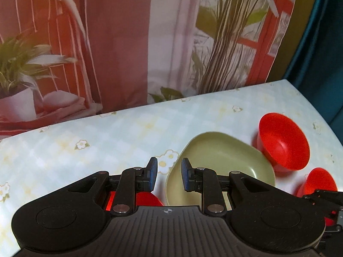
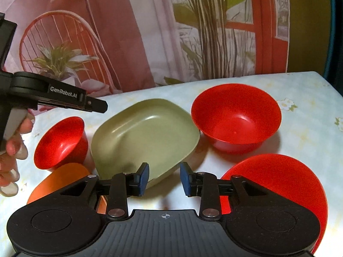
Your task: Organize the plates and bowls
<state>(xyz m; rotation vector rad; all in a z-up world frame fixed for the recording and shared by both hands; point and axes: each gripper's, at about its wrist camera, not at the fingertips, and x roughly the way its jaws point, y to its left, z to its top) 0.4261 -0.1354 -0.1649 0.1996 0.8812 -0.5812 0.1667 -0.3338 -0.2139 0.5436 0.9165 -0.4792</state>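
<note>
An olive-green squarish plate [image 2: 145,137] lies in the middle of the table, also in the left wrist view [image 1: 218,160]. A large red bowl [image 2: 235,117] stands behind it to the right, a small red bowl [image 2: 62,143] to its left, a red plate [image 2: 287,184] at the near right and an orange plate [image 2: 62,177] at the near left. My right gripper [image 2: 164,176] is open and empty above the green plate's near edge. My left gripper [image 1: 169,174] is open and empty, over the green plate's left rim.
The table [image 1: 96,141] has a pale checked cloth with flowers. A printed backdrop [image 1: 128,42] with chair and plants hangs right behind it. The table's right edge [image 1: 317,109] meets a teal curtain. Two red bowls [image 1: 283,141] show at the right in the left wrist view.
</note>
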